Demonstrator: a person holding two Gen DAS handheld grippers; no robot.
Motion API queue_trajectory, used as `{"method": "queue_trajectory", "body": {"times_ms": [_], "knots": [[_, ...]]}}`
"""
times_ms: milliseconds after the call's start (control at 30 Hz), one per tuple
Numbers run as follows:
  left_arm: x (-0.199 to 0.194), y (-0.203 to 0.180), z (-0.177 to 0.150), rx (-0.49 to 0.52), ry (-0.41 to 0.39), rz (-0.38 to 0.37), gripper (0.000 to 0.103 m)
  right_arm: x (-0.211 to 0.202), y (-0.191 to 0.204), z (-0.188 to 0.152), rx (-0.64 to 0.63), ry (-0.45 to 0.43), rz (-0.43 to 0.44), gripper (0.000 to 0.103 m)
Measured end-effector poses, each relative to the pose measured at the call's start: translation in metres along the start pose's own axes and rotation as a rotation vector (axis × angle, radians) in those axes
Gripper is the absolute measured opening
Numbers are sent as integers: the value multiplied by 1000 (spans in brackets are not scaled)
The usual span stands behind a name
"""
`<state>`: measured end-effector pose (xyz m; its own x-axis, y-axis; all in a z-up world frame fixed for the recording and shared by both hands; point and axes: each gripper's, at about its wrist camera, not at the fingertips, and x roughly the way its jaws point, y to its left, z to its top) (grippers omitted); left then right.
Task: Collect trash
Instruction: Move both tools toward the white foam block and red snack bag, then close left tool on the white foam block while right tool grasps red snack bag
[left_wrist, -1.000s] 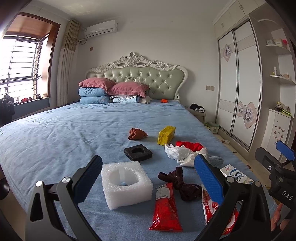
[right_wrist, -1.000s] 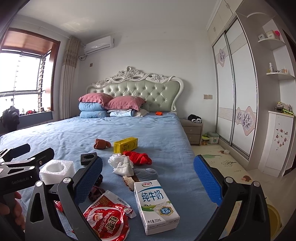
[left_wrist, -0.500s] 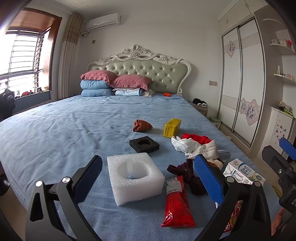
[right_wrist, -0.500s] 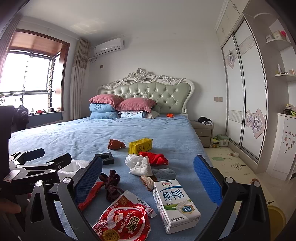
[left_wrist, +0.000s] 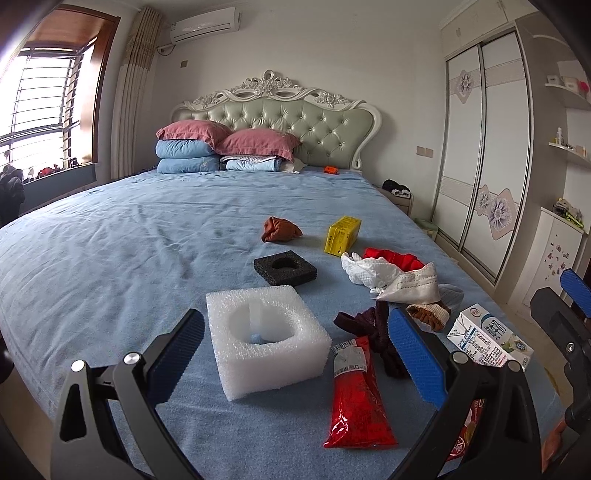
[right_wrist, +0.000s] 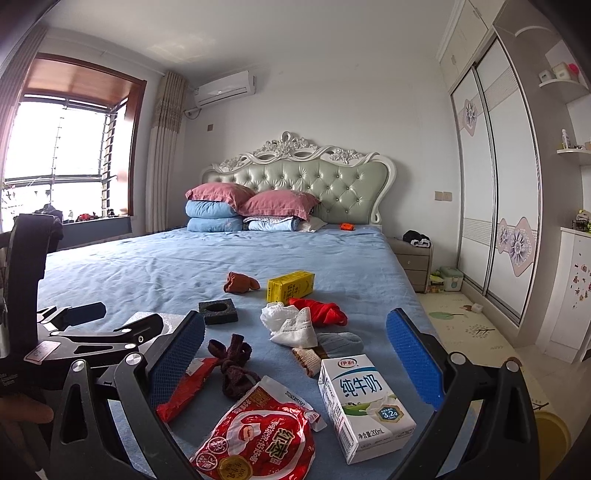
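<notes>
Trash lies on the near part of a blue bed (left_wrist: 110, 240). A white foam block (left_wrist: 266, 336) sits just ahead of my open, empty left gripper (left_wrist: 295, 354). A red snack wrapper (left_wrist: 356, 395) lies to its right. A black foam square (left_wrist: 285, 267) and a yellow drink carton (left_wrist: 341, 236) lie farther back. My right gripper (right_wrist: 295, 362) is open and empty above a milk carton (right_wrist: 365, 402) and a round red snack bag (right_wrist: 258, 439). A crumpled white mask (right_wrist: 291, 325) lies beyond.
Socks and cloth pieces lie among the trash: dark maroon (right_wrist: 232, 362), red (right_wrist: 321, 310), brown (left_wrist: 279, 229). Pillows (left_wrist: 221, 147) are stacked at the headboard. A wardrobe (left_wrist: 484, 147) stands on the right. A yellow bin (right_wrist: 550, 435) sits on the floor at lower right.
Both grippers have moved forward and lower toward the trash. The foam block and milk carton look larger and nearer. Both stay open.
</notes>
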<state>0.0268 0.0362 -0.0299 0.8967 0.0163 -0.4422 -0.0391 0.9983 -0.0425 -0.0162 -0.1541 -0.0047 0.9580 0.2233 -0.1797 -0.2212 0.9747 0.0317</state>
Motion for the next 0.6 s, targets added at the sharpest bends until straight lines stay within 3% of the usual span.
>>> {"method": "queue_trajectory", "body": {"times_ms": [300,600], "knots": [[33,5,-6,-24,80,41,99,3,11,2,-26,4,33,95],[73,20,-6,-78,174,29,99,11,24,-2,-57,25,52,95]]}}
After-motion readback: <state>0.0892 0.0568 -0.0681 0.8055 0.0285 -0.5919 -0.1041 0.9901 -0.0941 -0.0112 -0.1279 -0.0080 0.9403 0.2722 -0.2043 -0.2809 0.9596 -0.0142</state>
